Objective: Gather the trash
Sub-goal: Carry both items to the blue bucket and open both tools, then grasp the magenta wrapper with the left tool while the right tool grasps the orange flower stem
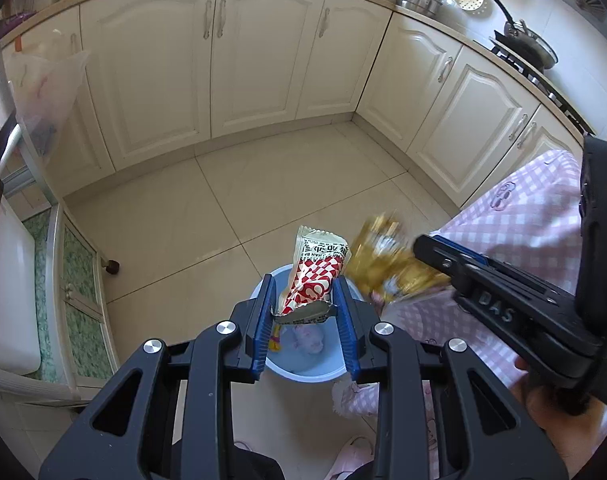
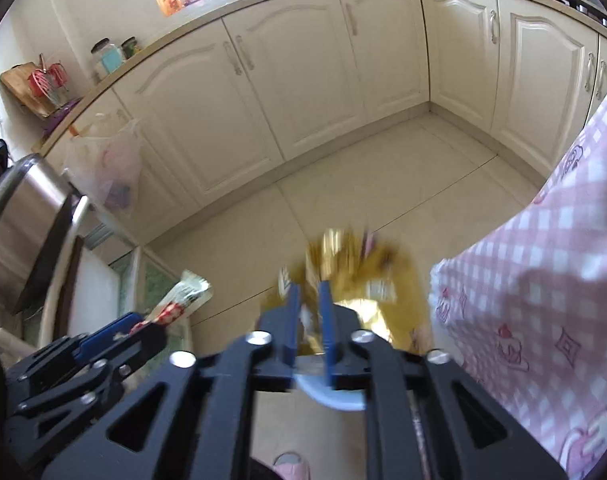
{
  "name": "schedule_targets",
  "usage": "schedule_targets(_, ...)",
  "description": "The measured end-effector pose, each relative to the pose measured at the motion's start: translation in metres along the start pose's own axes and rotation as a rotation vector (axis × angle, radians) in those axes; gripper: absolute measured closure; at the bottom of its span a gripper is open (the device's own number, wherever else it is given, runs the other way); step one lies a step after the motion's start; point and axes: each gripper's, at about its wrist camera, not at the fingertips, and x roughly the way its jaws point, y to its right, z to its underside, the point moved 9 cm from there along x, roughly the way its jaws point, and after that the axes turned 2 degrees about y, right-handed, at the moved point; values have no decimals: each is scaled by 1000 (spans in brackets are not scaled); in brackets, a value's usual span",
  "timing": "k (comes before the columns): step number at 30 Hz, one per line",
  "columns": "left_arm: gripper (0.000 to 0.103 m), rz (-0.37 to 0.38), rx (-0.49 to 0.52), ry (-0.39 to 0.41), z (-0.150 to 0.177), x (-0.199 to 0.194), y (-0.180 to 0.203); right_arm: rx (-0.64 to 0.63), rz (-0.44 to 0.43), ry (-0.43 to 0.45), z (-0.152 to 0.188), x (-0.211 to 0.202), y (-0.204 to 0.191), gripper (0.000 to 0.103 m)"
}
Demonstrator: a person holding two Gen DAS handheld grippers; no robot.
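Crinkled foil wrappers above round bin.

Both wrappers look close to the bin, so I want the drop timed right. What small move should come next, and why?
Probably open the left gripper: its red-and-white wrapper hangs directly over the blue bin. The right gripper holds the yellow wrapper near the rim.

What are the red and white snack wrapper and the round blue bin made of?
The red-and-white checked snack wrapper looks like thin plastic film with a foil lining: its torn lower edge shows silvery grey and it holds creases. The round light-blue bin looks like smooth moulded plastic, with a soft, even sheen on its rim.
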Motion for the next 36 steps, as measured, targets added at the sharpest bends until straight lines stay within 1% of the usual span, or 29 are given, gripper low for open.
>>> schedule_targets(1, 75, 1, -1, -3, 1, 1, 0, 3, 2, -3, 1, 5, 3, 70)
schedule_targets(4, 75, 5, 2, -9, 3, 5, 0, 15, 10, -21, 6, 10, 11, 69)
schedule_targets(7, 75, 12, 5, -19, 5, 8, 2, 17, 25, -20, 11, 4, 18, 66)
schedule_targets(9, 75, 18, 7, -25, 5, 11, 4, 16, 56, -12, 13, -4, 23, 64)
schedule_targets(11, 75, 21, 14, -30, 5, 13, 8, 5, 103, 15, 12, -17, 29, 62)
schedule_targets(15, 75, 31, 27, -37, 3, 16, 17, -15, 160, 69, 7, -37, 35, 57)
schedule_targets(20, 74, 47, 45, -25, -8, 14, 30, -33, 191, 156, -5, -66, 38, 56)
schedule_targets(22, 73, 56, 45, -13, -14, 12, 35, -41, 203, 199, -9, -80, 36, 56)
schedule_targets(24, 66, 58, 42, 8, -21, 6, 39, -41, 200, 243, -15, -93, 34, 56)
schedule_targets(26, 57, 57, 44, 31, -27, -1, 42, -39, 199, 270, -19, -105, 33, 56)
schedule_targets(31, 54, 70, 67, 70, -32, -21, 55, -16, 190, 303, -24, -130, 39, 54)
schedule_targets(36, 54, 86, 85, 103, -34, -46, 69, 1, 210, 330, -22, -155, 45, 54)
